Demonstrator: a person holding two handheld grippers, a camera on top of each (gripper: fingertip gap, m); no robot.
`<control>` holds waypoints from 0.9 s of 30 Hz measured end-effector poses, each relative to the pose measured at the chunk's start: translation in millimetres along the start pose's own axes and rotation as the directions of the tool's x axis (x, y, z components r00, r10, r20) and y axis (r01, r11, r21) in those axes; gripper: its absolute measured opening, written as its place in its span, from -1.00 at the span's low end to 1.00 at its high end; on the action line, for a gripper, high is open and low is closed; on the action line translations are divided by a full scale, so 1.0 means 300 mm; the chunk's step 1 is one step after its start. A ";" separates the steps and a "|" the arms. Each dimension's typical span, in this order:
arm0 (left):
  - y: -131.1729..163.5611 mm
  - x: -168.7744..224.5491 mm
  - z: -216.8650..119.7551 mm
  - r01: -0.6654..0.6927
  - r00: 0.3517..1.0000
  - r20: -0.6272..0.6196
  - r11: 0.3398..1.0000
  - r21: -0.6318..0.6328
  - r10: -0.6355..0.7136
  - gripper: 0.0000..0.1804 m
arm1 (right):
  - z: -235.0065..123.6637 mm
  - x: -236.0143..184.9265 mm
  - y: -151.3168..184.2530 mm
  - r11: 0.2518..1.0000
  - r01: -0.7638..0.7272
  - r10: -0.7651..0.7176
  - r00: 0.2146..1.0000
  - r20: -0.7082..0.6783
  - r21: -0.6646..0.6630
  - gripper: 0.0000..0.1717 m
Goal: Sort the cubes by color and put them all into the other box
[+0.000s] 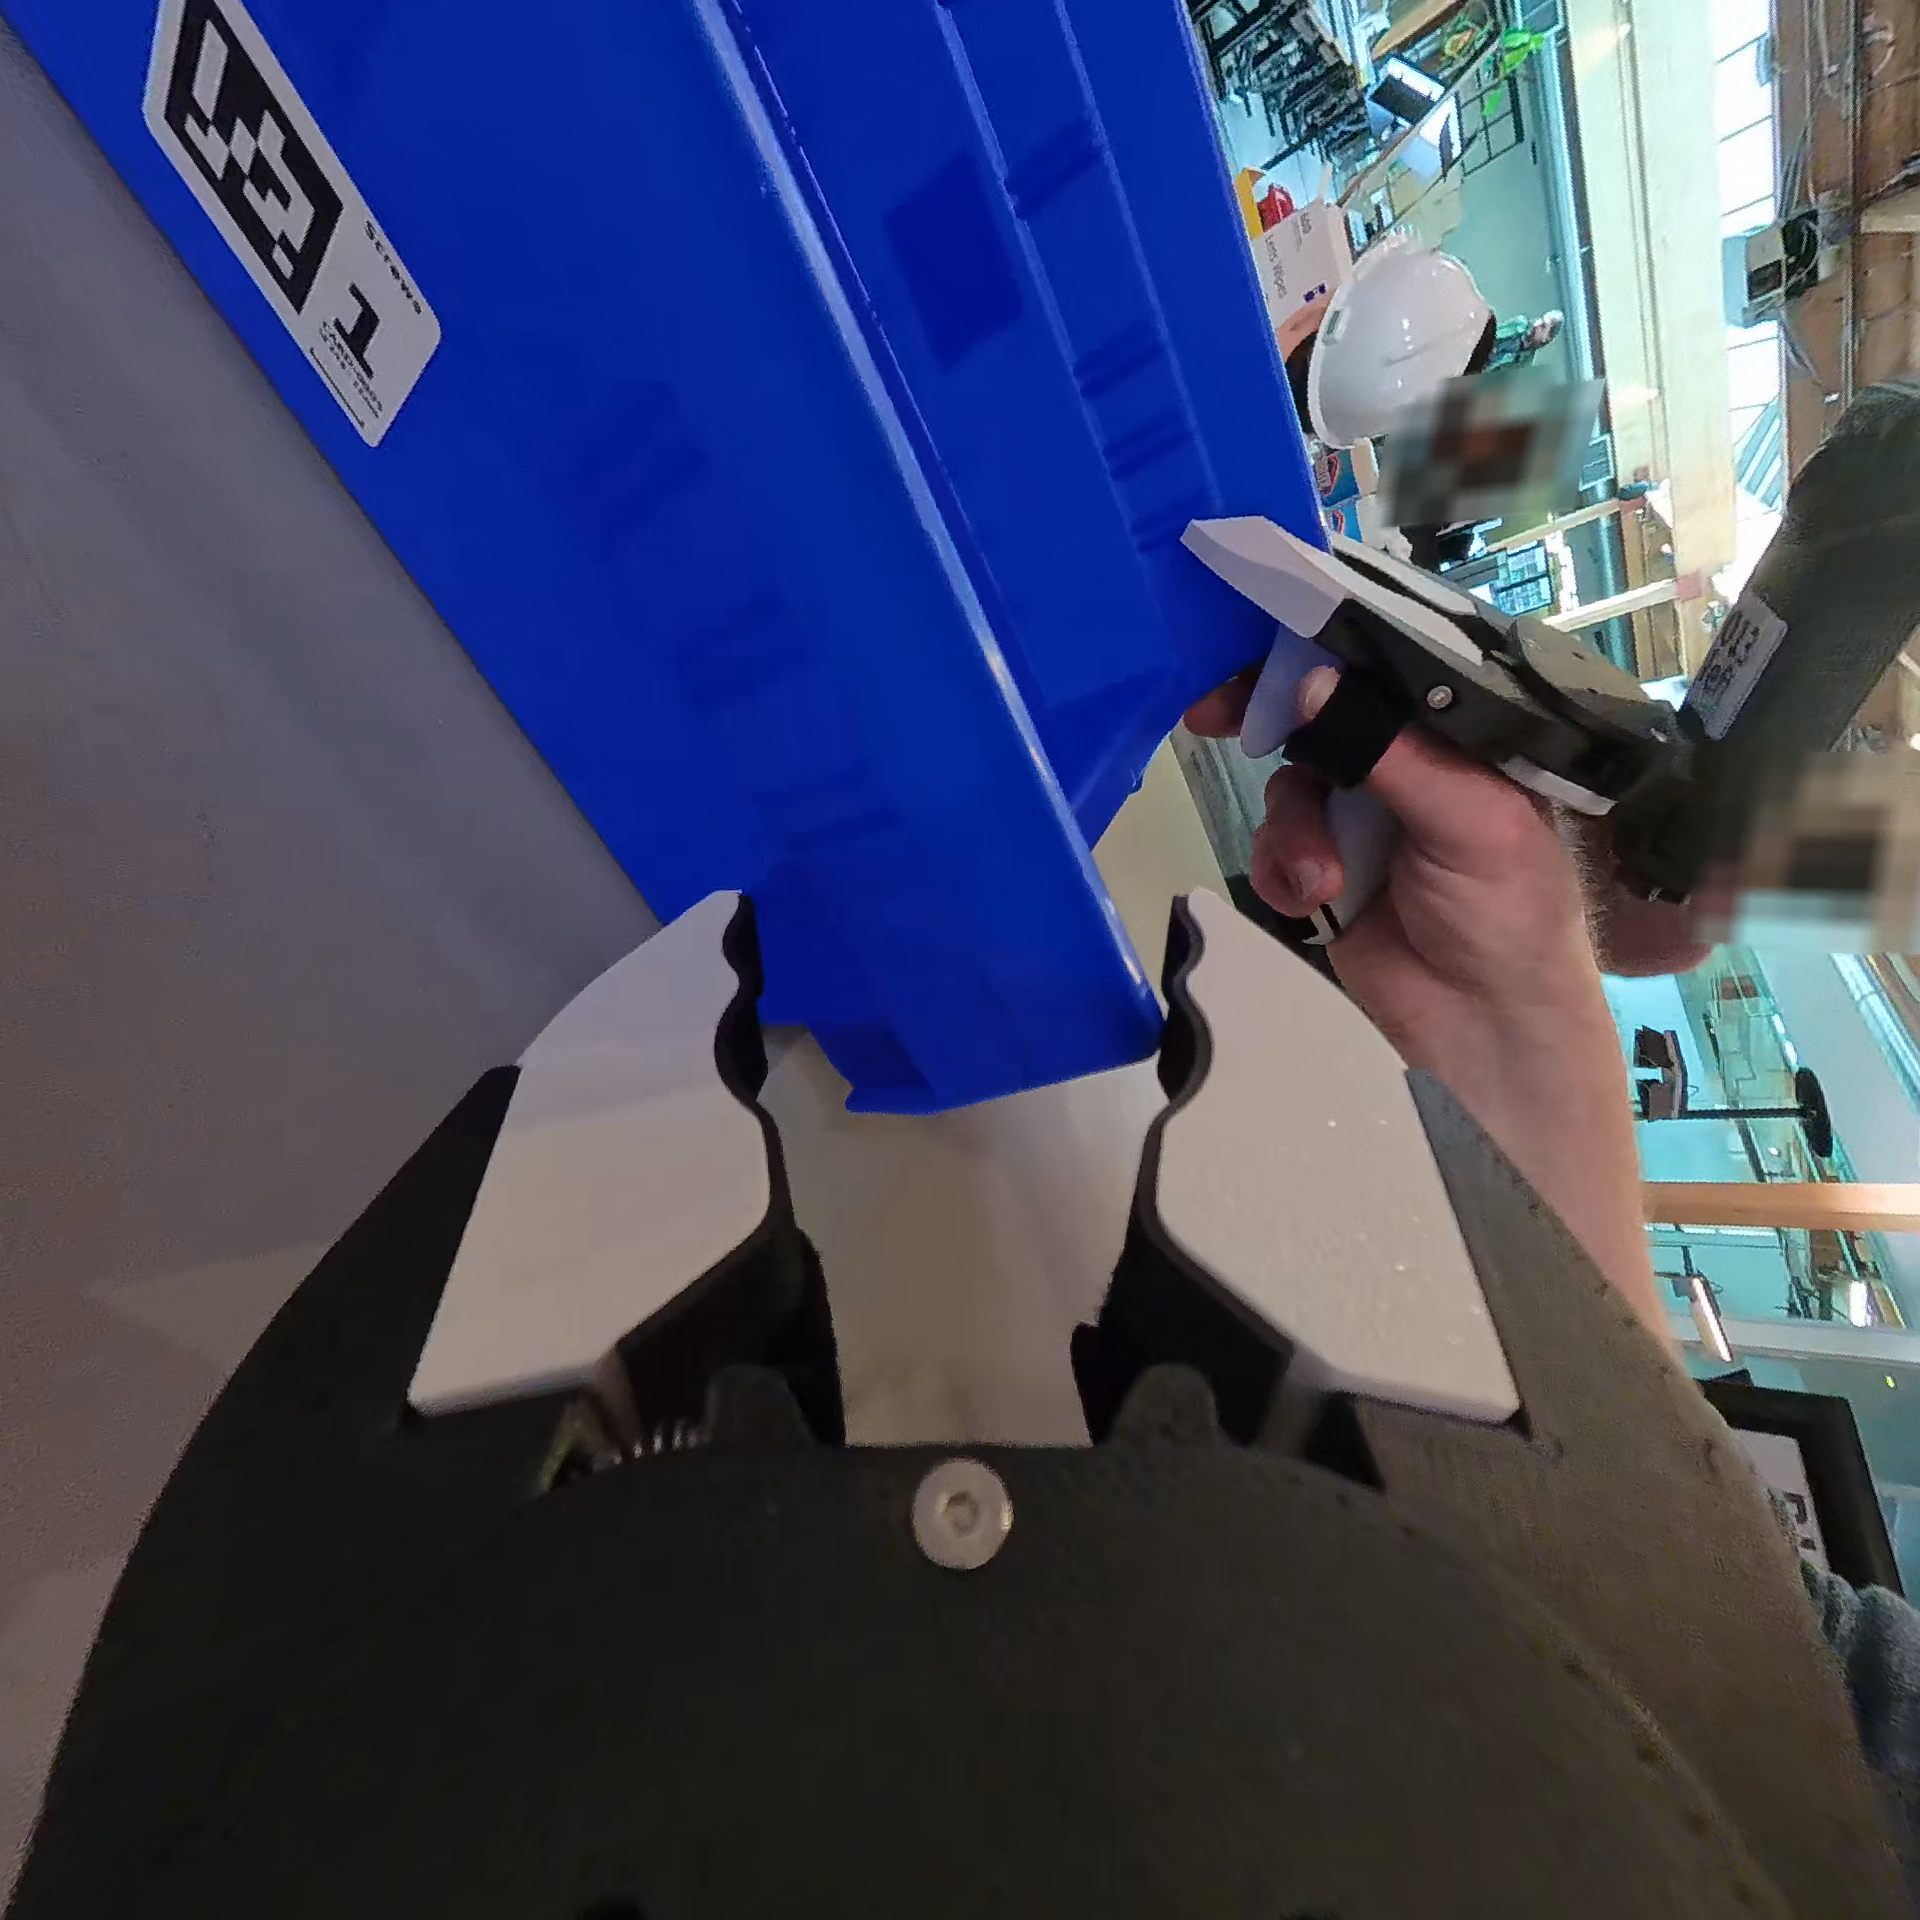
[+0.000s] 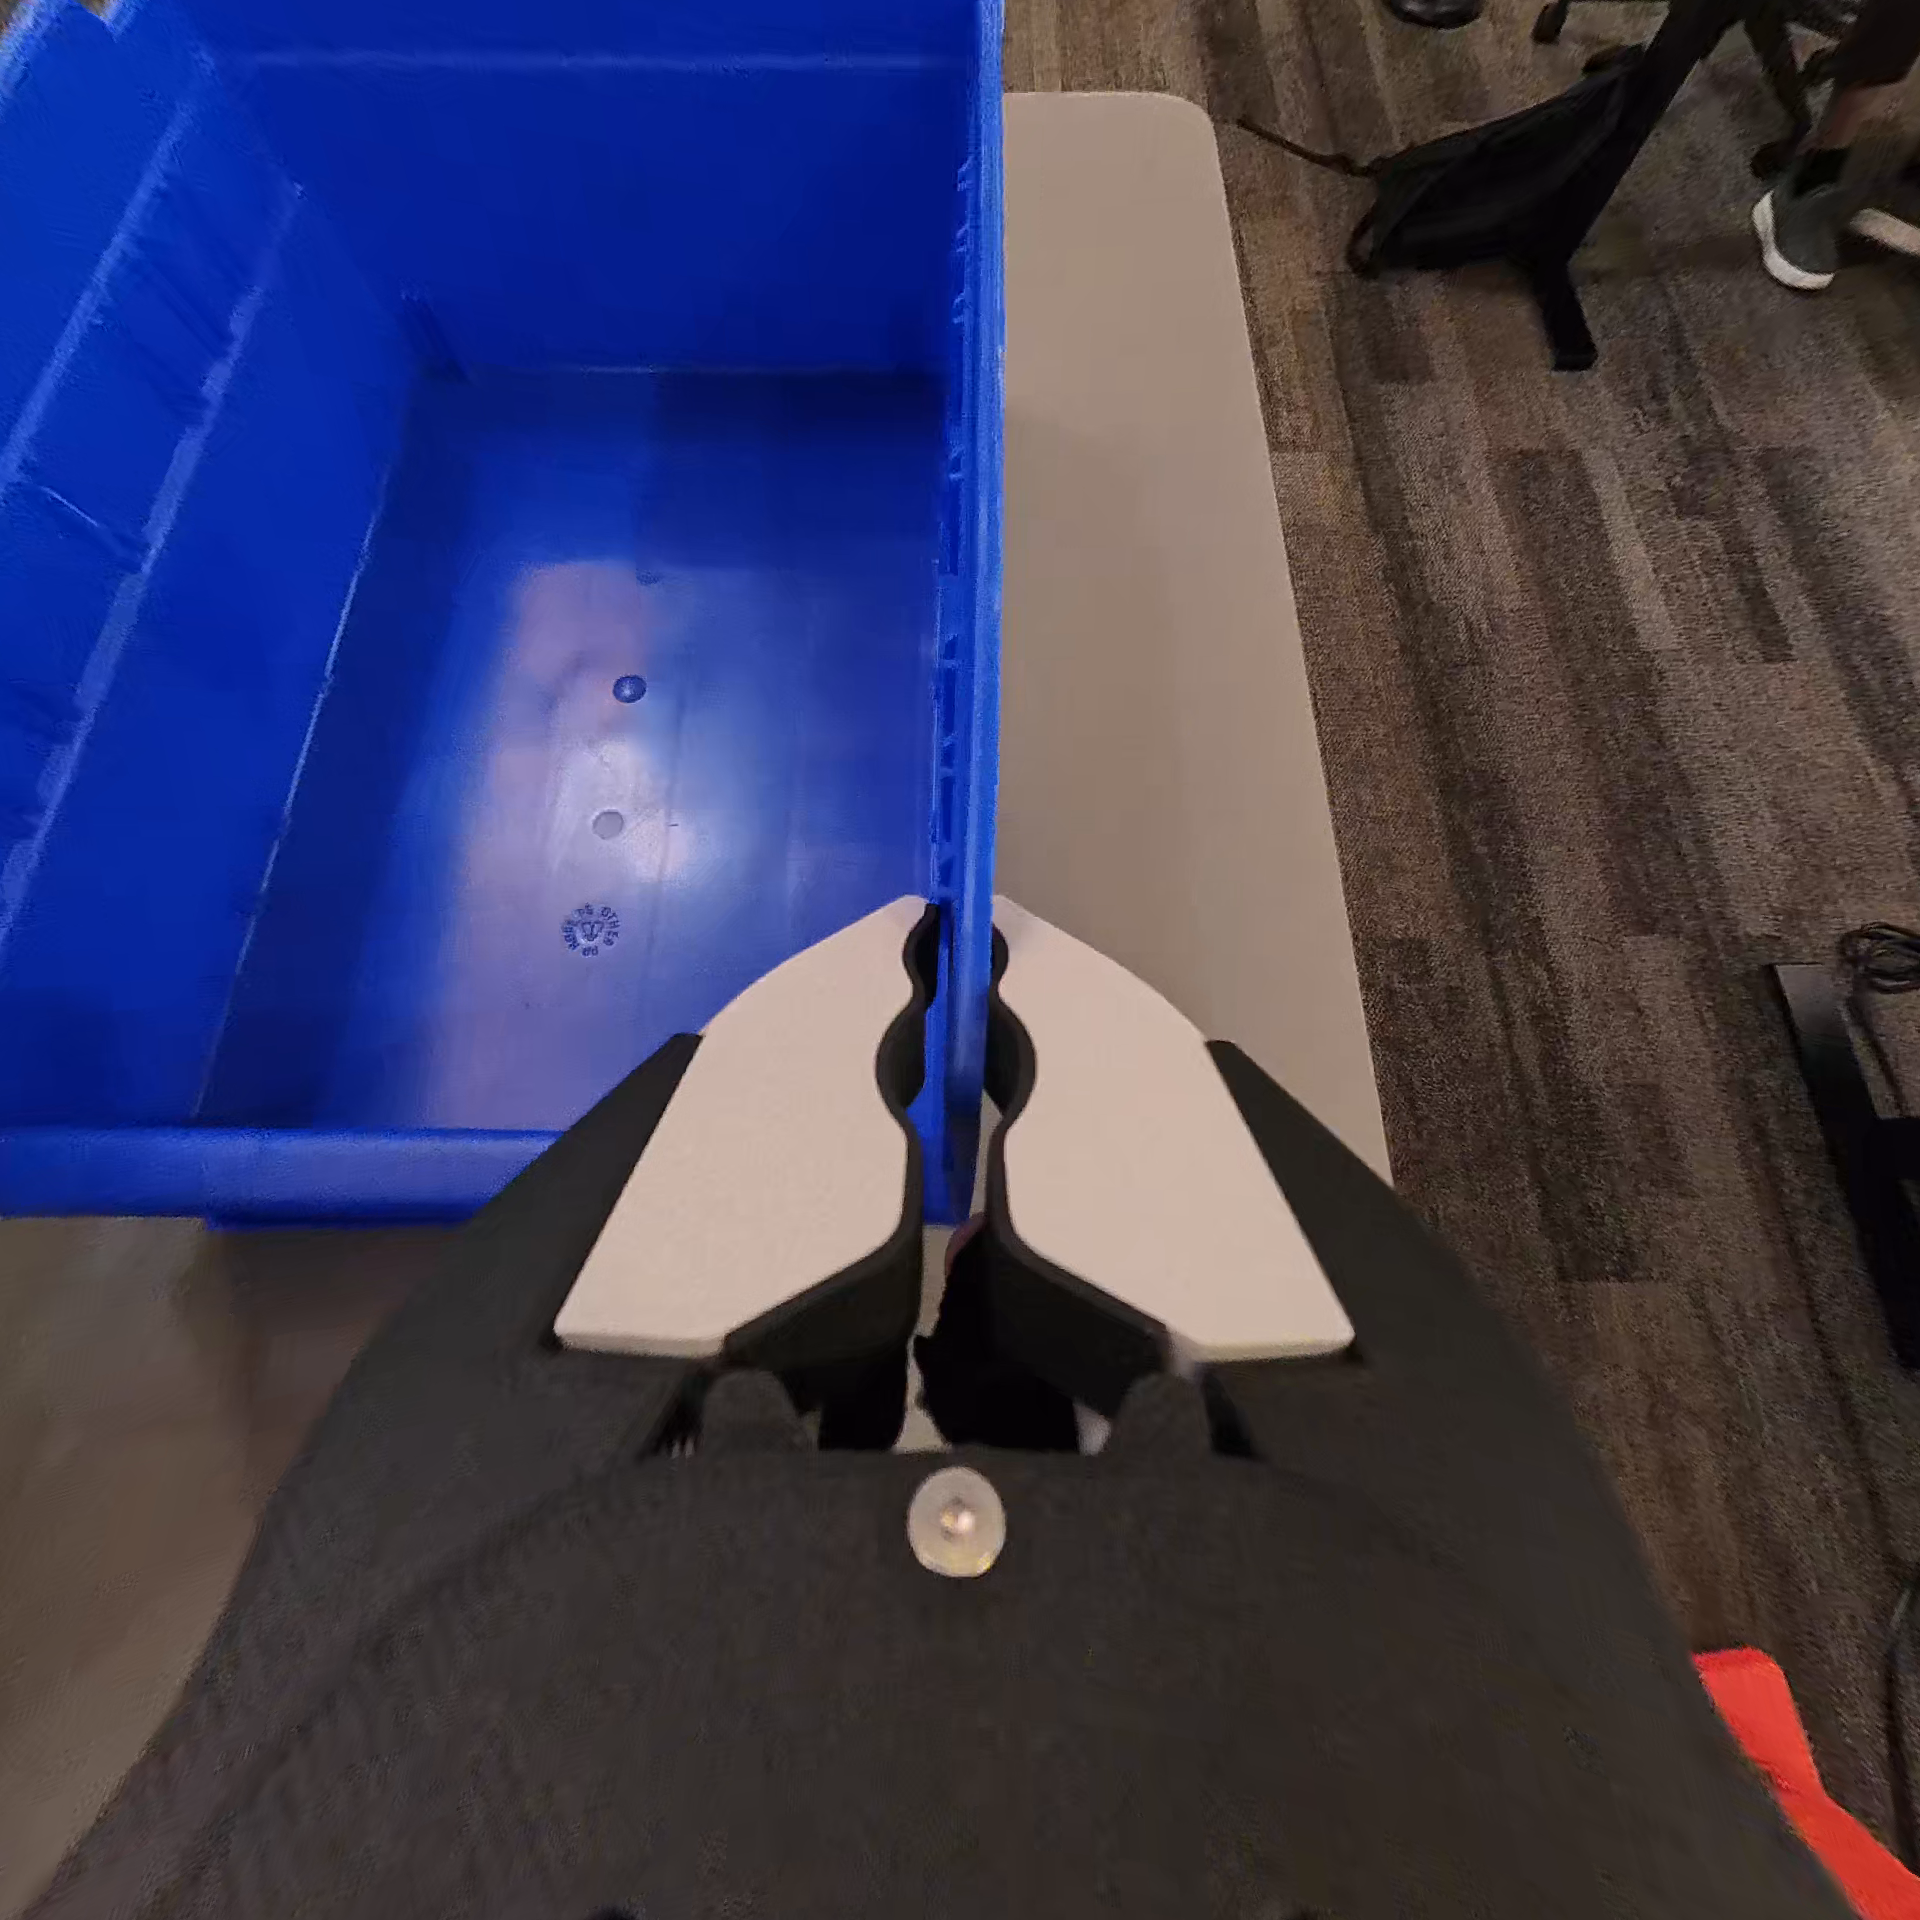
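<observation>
Clamping the thin side wall of the large blue moulded-plastic box (image 2: 520, 623), the right gripper (image 2: 961, 925) had both black pads pressed flat on the wall's ribbed top edge, one finger inside and one outside. The left gripper (image 1: 961, 914) stood wide apart around a lower corner of the same blue box (image 1: 727, 468); its fingers (image 1: 665, 997) showed a gap on the left side, and the right pad sat just beside the corner edge, so nothing was held there.

Handling judgement: rigid plastic, glossy and likely slippery on flat faces; probably light, since it was bare inside. The rim and ribbed wall looked like the best place to pinch; a one-sided grip could let the box swing or twist, so a second hold on the opposite edge or corner seemed wise.

Contents: the box floor showed only moulded dots, a stamped mark and glare. No cubes were visible in either view, so I could not tell where they were. No second box was visible either.

Placement: the box sat at the edge of a pale table top (image 2: 1143, 520), with patterned grey carpet (image 2: 1610, 727) beyond. A white sticker with a black square marker (image 1: 281, 208) was on the box's outer face. A person's hand (image 1: 1455, 883) gripped the right tool's handle.
</observation>
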State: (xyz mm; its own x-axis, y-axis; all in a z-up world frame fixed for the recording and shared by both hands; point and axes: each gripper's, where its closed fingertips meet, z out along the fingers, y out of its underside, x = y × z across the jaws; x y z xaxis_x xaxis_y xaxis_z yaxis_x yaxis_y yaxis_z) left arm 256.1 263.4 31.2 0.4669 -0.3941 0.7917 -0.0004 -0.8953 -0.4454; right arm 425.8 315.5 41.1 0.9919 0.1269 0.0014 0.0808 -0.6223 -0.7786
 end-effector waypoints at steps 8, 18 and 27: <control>0.066 0.084 -0.169 -0.033 0.997 -0.074 0.999 -0.027 0.031 -0.09 | -0.200 -0.065 -0.136 0.972 0.161 -0.149 0.986 -0.078 0.170 -0.62; 0.252 0.162 -0.864 0.017 1.000 -0.024 0.994 0.106 -0.015 -0.25 | -0.277 -0.951 -0.133 0.825 0.468 -0.566 0.690 0.451 0.318 -0.55; 0.542 -0.145 -1.498 0.047 0.801 0.511 0.883 0.466 -0.312 -0.37 | -0.173 -1.536 0.040 0.635 0.664 -0.711 0.305 0.634 0.394 -0.36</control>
State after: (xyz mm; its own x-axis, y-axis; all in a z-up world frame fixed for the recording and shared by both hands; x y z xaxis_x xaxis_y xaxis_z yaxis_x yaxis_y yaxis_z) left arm -161.8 41.8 112.2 0.8258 0.0699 0.5597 0.4339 -0.7126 -0.5512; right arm -25.2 209.3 63.8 0.1826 0.9707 0.1563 0.6717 -0.0071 -0.7408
